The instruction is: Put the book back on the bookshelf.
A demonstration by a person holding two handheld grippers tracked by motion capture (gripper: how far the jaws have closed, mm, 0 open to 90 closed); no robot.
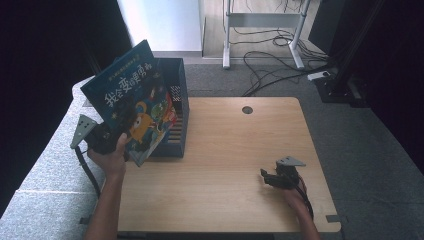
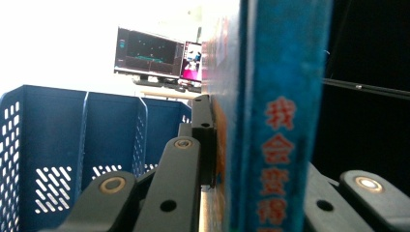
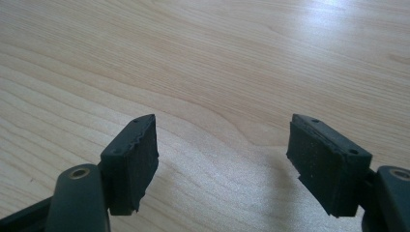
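Gripping a blue picture book by its lower edge, the left gripper holds it tilted above the table's left side, just before a blue file rack; slats show inside. The right gripper rests near the front edge, jaws apart, holding nothing.

High view looks down on the table; tool views sit close, one sharing its wood.

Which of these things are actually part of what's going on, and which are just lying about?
In use:
- blue picture book, clamped in the left tool
- dark blue file rack behind it
- wooden table

Lying about:
- right tool, open and idle above the tabletop
- cables on the floor
- monitors far off
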